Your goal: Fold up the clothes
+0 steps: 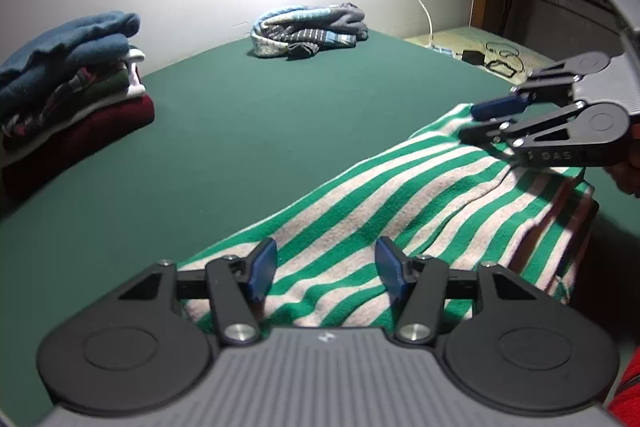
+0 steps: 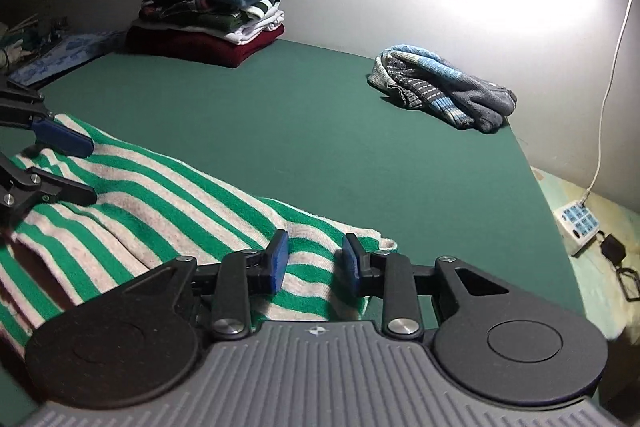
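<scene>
Two grippers over a striped garment on a green table. The garment lies as a long band. In the left wrist view its long axis runs from 6 o'clock, under the left gripper, up toward 2 o'clock, where the right gripper sits over the far end. In the right wrist view the same band runs from the right gripper at 6 o'clock toward 10 o'clock, where the left gripper enters. Each hand is thus nearest one end, and the coming fold is judged to turn on carrying the ends across this axis.

Left jaws stand about half open, cloth lying between the blue pads with clear gaps on both sides; nothing is held. Right jaws stand narrower, also straddling cloth near the hem; its pads show no pinch, so it seems to hold nothing.

Elsewhere: a folded stack at 9 o'clock in the left view, a crumpled heap at 12 o'clock.
</scene>
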A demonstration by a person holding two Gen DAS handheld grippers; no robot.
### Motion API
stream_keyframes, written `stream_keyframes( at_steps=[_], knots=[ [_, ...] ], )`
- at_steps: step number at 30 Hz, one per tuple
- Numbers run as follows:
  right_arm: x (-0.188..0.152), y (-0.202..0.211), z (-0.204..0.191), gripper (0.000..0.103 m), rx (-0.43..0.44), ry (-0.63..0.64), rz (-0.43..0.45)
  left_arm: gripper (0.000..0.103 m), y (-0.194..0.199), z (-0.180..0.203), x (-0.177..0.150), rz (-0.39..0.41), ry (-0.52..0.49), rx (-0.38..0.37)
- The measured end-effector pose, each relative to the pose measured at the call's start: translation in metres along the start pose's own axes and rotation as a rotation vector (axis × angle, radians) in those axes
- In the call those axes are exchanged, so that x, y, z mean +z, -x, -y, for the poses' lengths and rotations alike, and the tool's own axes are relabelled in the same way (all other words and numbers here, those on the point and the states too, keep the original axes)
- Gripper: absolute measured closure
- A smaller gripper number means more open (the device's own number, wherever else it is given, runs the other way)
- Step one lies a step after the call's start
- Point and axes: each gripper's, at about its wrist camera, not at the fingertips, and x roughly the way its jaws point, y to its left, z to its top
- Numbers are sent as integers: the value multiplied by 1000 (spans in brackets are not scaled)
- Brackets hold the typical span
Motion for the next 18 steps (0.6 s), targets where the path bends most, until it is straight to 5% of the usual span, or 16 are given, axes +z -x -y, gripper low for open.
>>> stream_keyframes(
  at_steps=[3, 14, 18],
  knots=[
    [0, 28, -14, 74, 53, 55, 66, 46, 18, 9, 8, 41, -18, -18],
    [-51, 62, -31, 69, 99, 19, 8, 43, 29, 26, -39, -38, 11, -87],
    [-43, 64, -30, 69, 99, -7, 9, 42, 33, 22, -34, -52, 33, -77]
  ],
)
